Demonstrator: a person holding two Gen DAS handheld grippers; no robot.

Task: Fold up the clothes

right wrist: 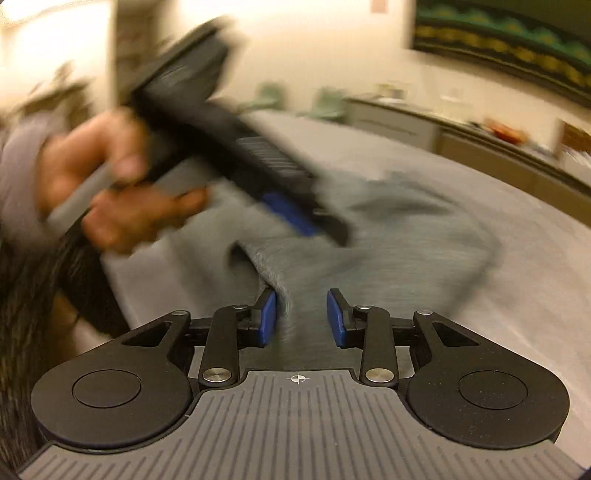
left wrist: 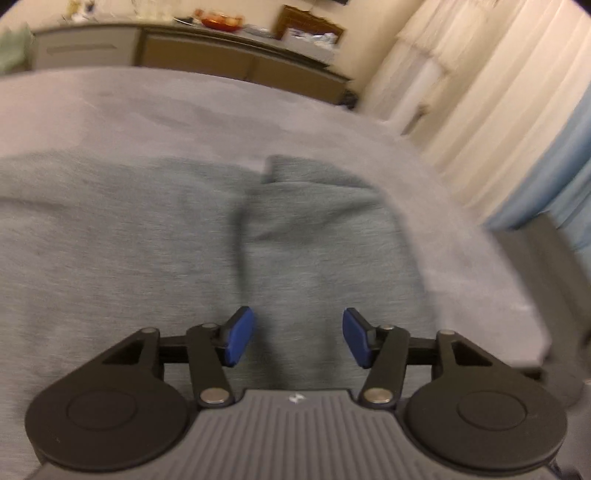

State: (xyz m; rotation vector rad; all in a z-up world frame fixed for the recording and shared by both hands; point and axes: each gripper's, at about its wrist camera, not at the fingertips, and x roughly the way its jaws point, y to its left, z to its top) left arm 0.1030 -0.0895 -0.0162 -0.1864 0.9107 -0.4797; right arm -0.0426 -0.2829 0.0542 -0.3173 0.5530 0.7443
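Luckily, both claws, left claw [left wrist: 298, 338] and right claw [right wrist: 301, 317], were spread wide, gripping nothing, over the grey-green garment [left wrist: 147, 236] on the bed [left wrist: 184, 107]. Blurry pictures hinted at fast hands; a rushed pinch might bunch it crooked.

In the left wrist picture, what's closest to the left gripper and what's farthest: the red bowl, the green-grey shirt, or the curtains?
1. Green-grey shirt: right under the left gripper, spread across the bed.
2. Curtains: off to the right, past the bed's edge.
3. Red bowl: farthest, on the long cabinet against the back wall.
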